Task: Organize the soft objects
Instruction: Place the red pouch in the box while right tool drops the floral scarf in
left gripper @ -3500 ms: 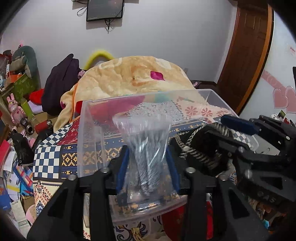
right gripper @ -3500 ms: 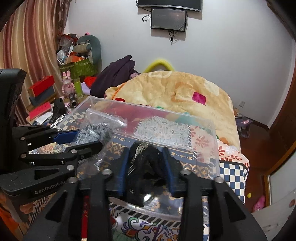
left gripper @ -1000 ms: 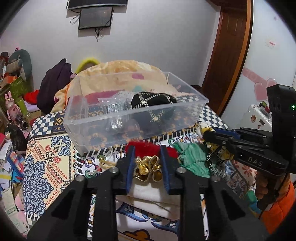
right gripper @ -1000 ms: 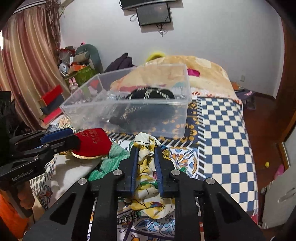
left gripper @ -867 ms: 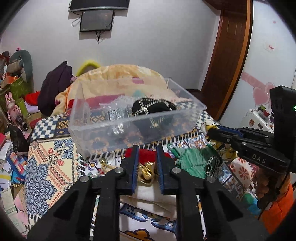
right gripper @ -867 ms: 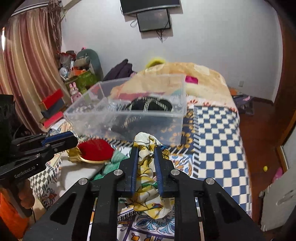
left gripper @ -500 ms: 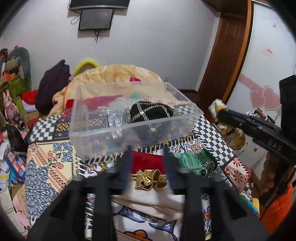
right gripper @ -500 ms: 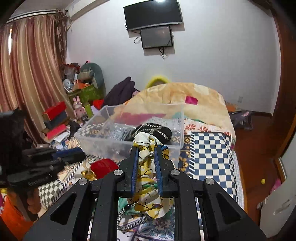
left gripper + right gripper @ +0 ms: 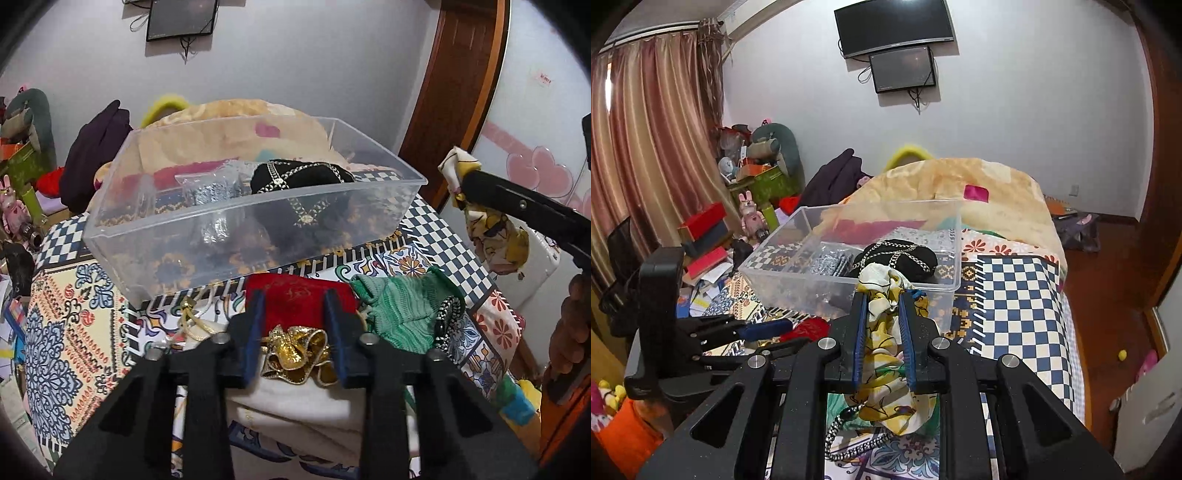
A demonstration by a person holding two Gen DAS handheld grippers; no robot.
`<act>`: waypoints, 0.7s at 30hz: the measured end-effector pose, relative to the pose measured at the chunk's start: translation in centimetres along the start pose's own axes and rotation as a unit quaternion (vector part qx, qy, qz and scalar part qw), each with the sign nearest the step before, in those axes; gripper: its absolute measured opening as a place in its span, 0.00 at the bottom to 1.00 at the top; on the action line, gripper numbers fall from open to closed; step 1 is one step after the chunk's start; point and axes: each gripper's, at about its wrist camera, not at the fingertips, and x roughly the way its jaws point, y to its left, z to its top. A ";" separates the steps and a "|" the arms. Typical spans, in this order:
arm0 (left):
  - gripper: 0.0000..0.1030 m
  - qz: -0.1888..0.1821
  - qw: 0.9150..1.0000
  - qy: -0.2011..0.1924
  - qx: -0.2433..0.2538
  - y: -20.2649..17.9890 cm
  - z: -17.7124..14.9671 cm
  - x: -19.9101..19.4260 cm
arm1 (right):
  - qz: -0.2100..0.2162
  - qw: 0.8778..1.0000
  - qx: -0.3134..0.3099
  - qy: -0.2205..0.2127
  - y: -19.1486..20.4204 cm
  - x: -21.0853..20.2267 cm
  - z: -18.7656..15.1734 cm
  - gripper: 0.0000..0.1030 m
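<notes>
My right gripper is shut on a yellow floral scarf and holds it in the air in front of the clear plastic bin; the scarf also shows in the left wrist view. The bin holds a black chain-trimmed pouch and a silver packet. My left gripper is open, its fingers either side of a red velvet pouch with gold trim lying on the bed. A green knit item lies right of it.
A white folded cloth lies under the left gripper. A beige quilt is heaped behind the bin. Boxes and toys clutter the left side. The patterned bedspread extends right of the bin.
My right gripper has lifted the floral scarf up off the bed toward the bin. My left gripper opened around the red pouch and moved slightly closer to it.
</notes>
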 end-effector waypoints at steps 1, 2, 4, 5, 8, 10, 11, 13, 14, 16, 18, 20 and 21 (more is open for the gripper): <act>0.17 0.001 1.000 -0.006 0.003 0.0 0.0 -0.4 | 0.000 1.000 0.000 0.000 0.1 0.0 0.0 0.15; 0.14 0.001 1.000 -0.009 0.005 0.0 0.0 -0.7 | 0.000 1.000 -0.001 0.000 0.1 0.1 0.1 0.15; 0.13 0.004 1.000 -0.021 0.008 0.0 0.2 -1.6 | 0.000 1.000 -0.003 0.001 0.3 0.2 0.2 0.15; 0.13 0.006 1.000 -0.027 0.010 0.0 0.2 -2.0 | 0.001 1.000 -0.004 0.000 0.4 0.3 0.4 0.15; 0.13 0.010 0.999 -0.047 0.011 0.1 0.6 -3.5 | 0.002 1.000 -0.008 -0.005 0.7 0.4 0.9 0.15; 0.13 0.010 0.998 -0.060 0.010 0.4 0.9 -4.6 | 0.004 1.000 -0.011 -0.009 1.0 0.5 1.4 0.15; 0.13 0.010 0.998 -0.067 0.009 0.5 1.1 -5.1 | 0.004 1.000 -0.014 -0.013 1.2 0.5 1.8 0.15; 0.13 0.011 0.996 -0.083 0.008 0.7 1.6 -6.3 | 0.005 1.000 -0.017 -0.018 1.5 0.7 2.4 0.15; 0.12 0.012 0.996 -0.090 0.008 0.8 1.9 -6.7 | 0.005 1.000 -0.019 -0.021 1.7 0.8 2.6 0.15; 0.10 0.015 0.994 -0.106 0.008 0.9 2.6 -7.7 | 0.007 0.999 -0.022 -0.027 1.9 1.1 3.3 0.15; 0.10 0.018 0.993 -0.116 0.010 1.1 3.4 -8.3 | 0.008 0.999 -0.025 -0.032 2.3 1.5 4.0 0.15; 0.09 0.025 0.991 -0.128 0.009 1.3 4.3 -8.8 | 0.013 0.999 -0.026 -0.037 2.6 1.8 4.7 0.15; 0.09 0.026 0.991 -0.132 0.009 1.5 4.6 -9.0 | 0.015 0.999 -0.026 -0.040 2.8 2.0 5.1 0.15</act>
